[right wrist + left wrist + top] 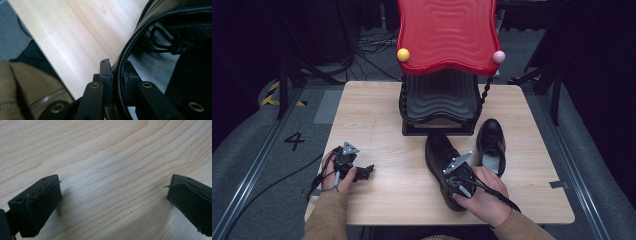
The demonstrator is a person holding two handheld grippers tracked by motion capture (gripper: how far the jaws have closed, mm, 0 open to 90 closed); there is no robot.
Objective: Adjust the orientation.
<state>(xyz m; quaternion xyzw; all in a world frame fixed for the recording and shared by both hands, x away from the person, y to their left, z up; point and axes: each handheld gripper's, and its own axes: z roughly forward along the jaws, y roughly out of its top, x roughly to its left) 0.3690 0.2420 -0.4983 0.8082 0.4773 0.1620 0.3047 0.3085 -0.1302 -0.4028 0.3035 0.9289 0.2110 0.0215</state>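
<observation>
Left gripper (362, 173): near left of the wooden table (377, 115), held in the left hand (332, 175), jaws spread wide over bare wood, gripping nothing. Shoe rack (439, 107): far centre, black, red wavy top (444, 32) with a yellow ball (403, 54) and a pink ball (498, 56). Near black shoe (439, 155): centre right, its heel collar (120, 75) pinched between the jaws of the right gripper (460, 176). Second black shoe (491, 142): just right of the first, beside the rack.
</observation>
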